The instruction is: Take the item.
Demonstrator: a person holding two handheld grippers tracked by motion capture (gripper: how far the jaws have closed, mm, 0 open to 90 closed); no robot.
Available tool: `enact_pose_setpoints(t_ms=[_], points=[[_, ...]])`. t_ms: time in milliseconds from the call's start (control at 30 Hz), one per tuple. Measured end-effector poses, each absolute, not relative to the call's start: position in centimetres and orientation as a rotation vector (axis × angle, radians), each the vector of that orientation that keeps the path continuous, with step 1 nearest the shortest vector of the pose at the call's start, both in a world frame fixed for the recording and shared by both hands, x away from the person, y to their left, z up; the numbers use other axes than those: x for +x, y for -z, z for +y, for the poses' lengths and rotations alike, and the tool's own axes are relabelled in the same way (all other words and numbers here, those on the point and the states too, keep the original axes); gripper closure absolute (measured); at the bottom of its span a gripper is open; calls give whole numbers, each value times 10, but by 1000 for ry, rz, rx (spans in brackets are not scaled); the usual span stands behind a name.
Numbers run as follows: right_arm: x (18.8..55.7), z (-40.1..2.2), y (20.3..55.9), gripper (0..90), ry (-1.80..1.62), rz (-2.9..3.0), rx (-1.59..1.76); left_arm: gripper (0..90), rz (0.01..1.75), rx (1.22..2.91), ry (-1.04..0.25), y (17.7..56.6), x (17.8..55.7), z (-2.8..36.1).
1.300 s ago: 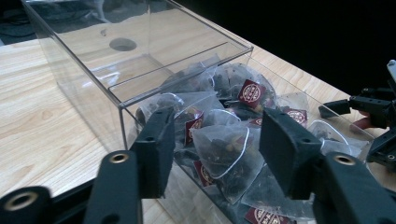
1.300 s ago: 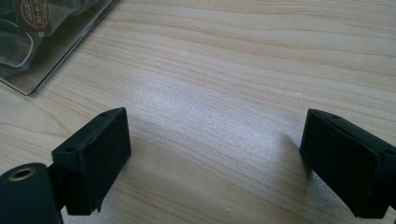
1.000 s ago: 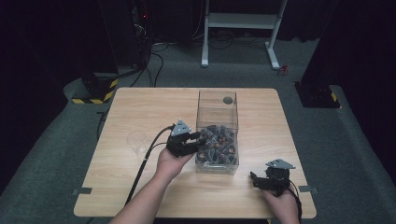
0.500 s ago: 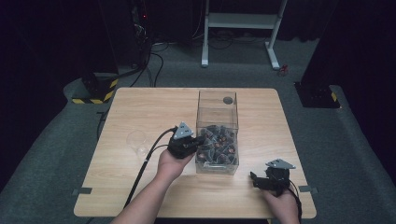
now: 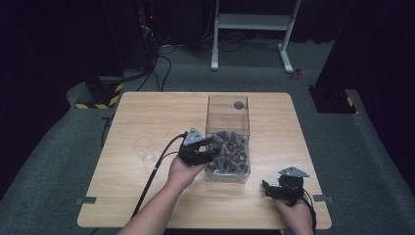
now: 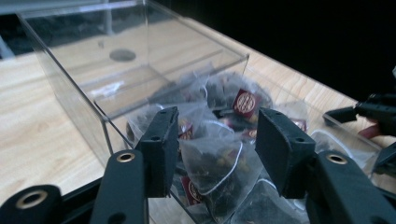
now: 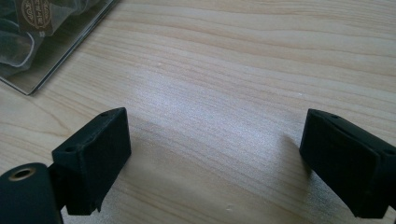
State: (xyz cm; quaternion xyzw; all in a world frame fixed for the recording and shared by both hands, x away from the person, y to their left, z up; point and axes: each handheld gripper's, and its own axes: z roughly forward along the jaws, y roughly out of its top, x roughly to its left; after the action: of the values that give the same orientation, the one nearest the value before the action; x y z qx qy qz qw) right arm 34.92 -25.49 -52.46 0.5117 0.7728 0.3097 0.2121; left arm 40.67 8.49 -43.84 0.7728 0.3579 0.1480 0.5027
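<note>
We worked at a pale wooden surface (image 5: 147, 196), and on it stood the clear box (image 5: 227, 105), open at the top and heaped in its near half with tea bags (image 5: 227, 147); its far half lay bare, a dark round spot showing on the bottom. Left of the box, well apart from it, a small clear cup (image 5: 143, 148) waited empty as far as we could tell.

Our left gripper (image 5: 209, 144) had changed most. A second before, it sat at the box's left wall; by now it had crept a little further in over the rim, so its jaws hung among the top of the heap. In the left gripper view those jaws stood apart, and one pyramid tea bag (image 6: 219, 170) with a white string lay right between them, near the box's near-left corner, red tags (image 6: 246, 102) showing on the bags behind it. We could not tell whether the pads already touched the mesh. We judged that the reach was all but finished and the pinch was the step in hand: closing on that one bag without catching its neighbours, since the bags lay tangled against each other.

Our right gripper (image 5: 270, 188) had not moved over the same second. It rested near the front right edge, clear of the box, jaws wide apart over bare wood, with a corner of the box (image 7: 42, 51) at the upper left of its own view. It held nothing.
</note>
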Motion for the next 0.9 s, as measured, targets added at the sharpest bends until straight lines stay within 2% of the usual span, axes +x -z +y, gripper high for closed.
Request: enact_pose_setpoints(t_ms=[100, 133, 267, 333, 900], points=[[349, -255, 525, 86, -861, 2147, 1421, 588, 872, 1900, -348, 441, 407, 85], [349, -255, 525, 86, -861, 2147, 1420, 665, 867, 1906, -349, 441, 407, 85], [349, -255, 525, 86, -861, 2147, 1421, 835, 848, 1913, -361, 440, 405, 86], [349, -255, 525, 86, -861, 2147, 1420, 884, 837, 1917, -366, 439, 404, 86], [349, -255, 525, 86, -861, 2147, 1420, 898, 806, 1836, -336, 428, 395, 94]])
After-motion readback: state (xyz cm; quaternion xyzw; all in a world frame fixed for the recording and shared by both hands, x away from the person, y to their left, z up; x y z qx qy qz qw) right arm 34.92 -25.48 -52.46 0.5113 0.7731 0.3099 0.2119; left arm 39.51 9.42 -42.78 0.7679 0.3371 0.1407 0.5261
